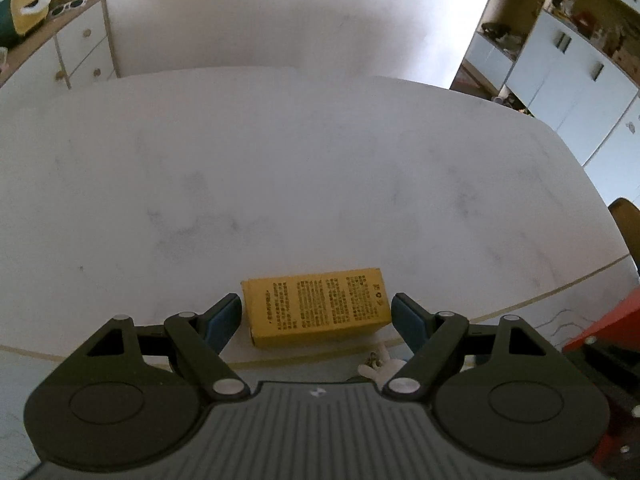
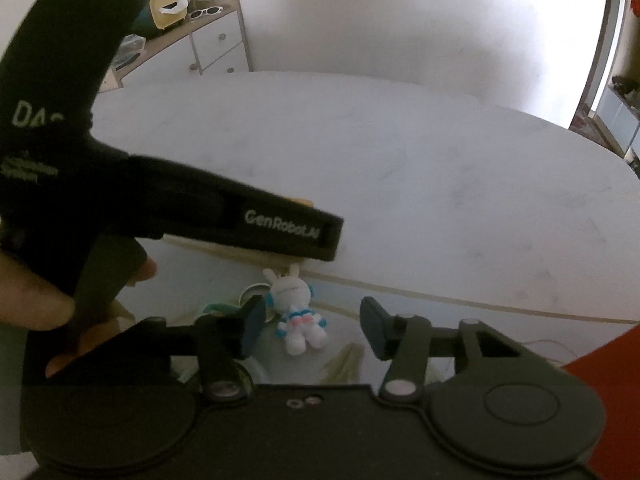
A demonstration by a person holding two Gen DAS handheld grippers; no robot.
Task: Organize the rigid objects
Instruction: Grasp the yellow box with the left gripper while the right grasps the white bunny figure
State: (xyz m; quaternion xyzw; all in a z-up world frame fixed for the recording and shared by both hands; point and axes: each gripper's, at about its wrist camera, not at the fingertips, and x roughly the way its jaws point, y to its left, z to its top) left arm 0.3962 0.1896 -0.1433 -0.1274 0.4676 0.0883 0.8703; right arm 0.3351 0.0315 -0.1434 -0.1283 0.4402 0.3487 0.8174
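Left wrist view: the left gripper (image 1: pixel 316 312) stands wide, its blue pads (image 1: pixel 224 316) flanking the ends of a yellow carton (image 1: pixel 316 306) at lower centre on the white table (image 1: pixel 280 180); whether they touch it is unclear. Right wrist view: a hand (image 2: pixel 36 300) at lower left, then the right gripper (image 2: pixel 314 322), partly open and empty, with a white rabbit figurine (image 2: pixel 296 312) lying beyond its pads.

We saw the left gripper (image 1: pixel 316 312) w/ matte black linkage arms, round silver pivot screws, dark blue pads (image 1: pixel 224 318) and a ribbed grey body. The right gripper (image 2: pixel 314 326) looked the same: black links, silver pivots, blue pads. From the right cam, the left unit's black housing carried white "GenRobot.AI" lettering; a black strap w/ pale print wrapped the hand (image 2: pixel 28 300).
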